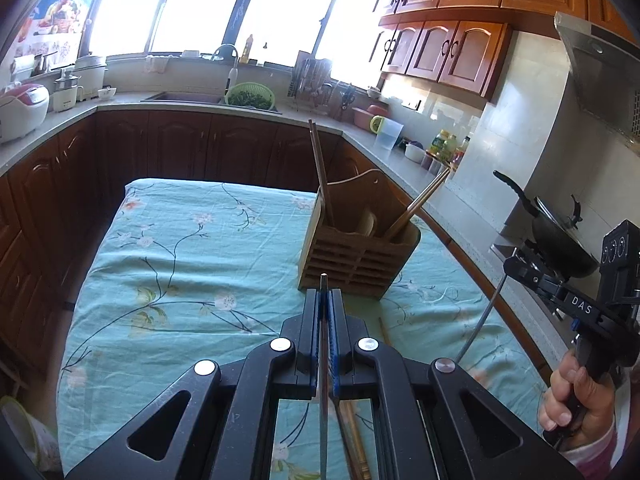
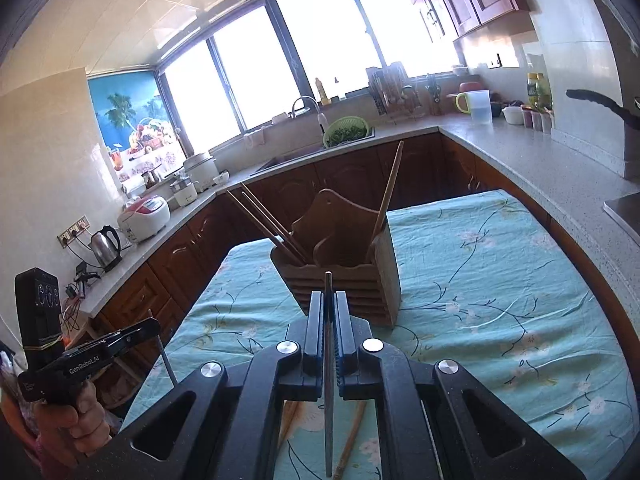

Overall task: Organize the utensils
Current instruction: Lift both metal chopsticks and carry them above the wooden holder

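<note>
Left wrist, thin grey metal chopstick [image 1: 323,344], slatted wooden holder [image 1: 356,260]

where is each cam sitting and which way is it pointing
Left wrist: sits on the left hand-held gripper, looking along its fingers, shut on a metal rod, toward the holder on the cloth; the right hand shows at right.
Right wrist: sits on the right hand-held gripper, also shut on a rod, facing the holder; the left hand shows at left.
Shared: holder, cloth, sink, windows.
</note>
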A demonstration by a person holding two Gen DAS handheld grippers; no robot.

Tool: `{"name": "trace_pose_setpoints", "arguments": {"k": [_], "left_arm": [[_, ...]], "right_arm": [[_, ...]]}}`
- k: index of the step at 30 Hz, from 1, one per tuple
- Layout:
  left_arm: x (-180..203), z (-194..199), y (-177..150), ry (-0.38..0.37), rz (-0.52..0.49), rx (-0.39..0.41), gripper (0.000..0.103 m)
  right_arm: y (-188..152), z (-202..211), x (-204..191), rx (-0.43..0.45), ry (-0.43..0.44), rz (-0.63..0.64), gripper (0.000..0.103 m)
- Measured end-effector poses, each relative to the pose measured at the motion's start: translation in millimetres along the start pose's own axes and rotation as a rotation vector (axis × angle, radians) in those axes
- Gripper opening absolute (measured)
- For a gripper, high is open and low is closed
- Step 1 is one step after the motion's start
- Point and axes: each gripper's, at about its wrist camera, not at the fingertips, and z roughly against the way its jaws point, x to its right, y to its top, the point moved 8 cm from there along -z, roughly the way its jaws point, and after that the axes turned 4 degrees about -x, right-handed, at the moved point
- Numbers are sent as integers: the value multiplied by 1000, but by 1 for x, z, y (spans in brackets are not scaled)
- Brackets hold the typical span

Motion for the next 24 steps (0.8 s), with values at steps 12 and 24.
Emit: {"name": "trace_pose_setpoints", "arguments": {"k": [12, 24], "left_arm": [[0, 15, 12, -8, 5, 63, 2], [-5, 11, 32, -12, 16, 111, 2]], "right_arm": [[8, 13, 2, 38, 1, -9, 4], [23, 14, 4, 70, -2, -7, 4]]}}
